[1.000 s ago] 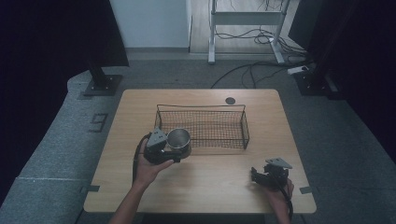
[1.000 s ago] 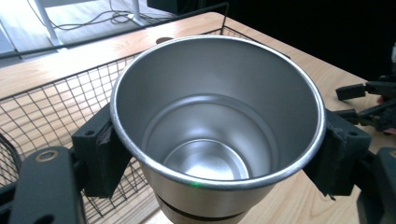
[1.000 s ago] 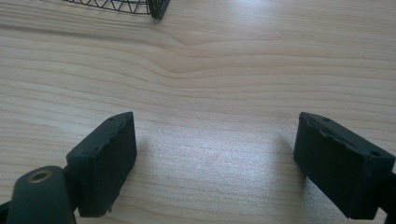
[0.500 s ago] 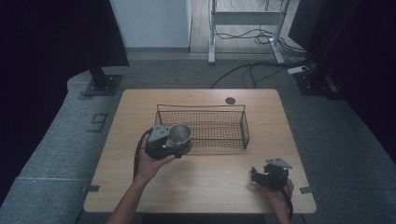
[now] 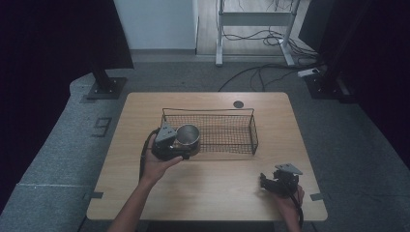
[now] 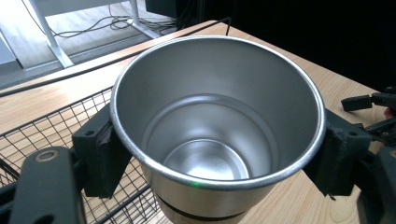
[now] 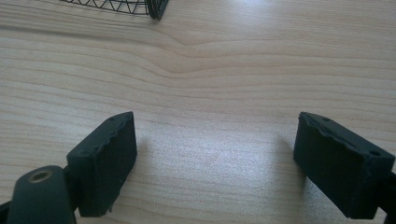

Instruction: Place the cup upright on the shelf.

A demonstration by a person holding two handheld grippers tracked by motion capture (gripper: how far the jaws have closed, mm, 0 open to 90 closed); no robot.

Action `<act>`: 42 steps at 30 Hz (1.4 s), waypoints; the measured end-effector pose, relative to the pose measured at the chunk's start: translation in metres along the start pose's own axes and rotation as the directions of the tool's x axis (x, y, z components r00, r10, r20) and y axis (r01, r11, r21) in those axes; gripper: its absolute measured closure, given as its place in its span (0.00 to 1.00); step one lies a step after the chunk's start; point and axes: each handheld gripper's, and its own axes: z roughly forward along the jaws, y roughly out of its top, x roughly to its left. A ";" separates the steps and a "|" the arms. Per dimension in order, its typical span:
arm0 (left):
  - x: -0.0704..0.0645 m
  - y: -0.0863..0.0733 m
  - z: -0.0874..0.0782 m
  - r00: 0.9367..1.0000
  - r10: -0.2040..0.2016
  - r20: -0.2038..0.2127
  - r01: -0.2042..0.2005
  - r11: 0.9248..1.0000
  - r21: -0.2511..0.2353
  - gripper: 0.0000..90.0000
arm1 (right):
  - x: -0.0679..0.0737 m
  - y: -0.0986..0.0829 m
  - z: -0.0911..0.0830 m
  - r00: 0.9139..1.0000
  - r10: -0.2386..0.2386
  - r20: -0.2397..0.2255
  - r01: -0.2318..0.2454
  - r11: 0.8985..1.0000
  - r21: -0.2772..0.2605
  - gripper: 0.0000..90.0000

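Dark floor and black curtains ring my pale wood counter (image 5: 208, 193), which has bare grain along its near edge and open room on both sides. My steel cup (image 5: 187, 137) hangs at the near left corner of the wire basket (image 5: 227, 133), its rim over the basket's front rail; I cannot tell whether its base is inside the mesh or just outside it. It is smooth, brushed metal, round and tapering to a smaller bottom, with a rolled lip and a dark band low on the wall. From the left gripper view I look straight down into it, and it is upright. My left tool (image 6: 219, 154) is clamped on the cup (image 6: 217, 126), one black ridged pad pressed to each side just under the lip. The basket (image 6: 56, 140) is a thin black grid, rectangular, with a raised rail along its top.

My right tool (image 5: 276, 181) sits well apart, near the counter's front right corner, with free wood between it and the basket. Its jaws stand wide apart, holding nothing, low over bare counter (image 7: 210, 79). The basket's corner (image 7: 154, 8) shows ahead of them.
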 end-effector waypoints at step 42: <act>0.019 0.027 0.021 1.000 0.009 -0.027 -0.008 0.999 0.034 0.21 | 0.000 0.000 0.000 1.000 -0.002 0.000 0.002 1.000 0.000 0.15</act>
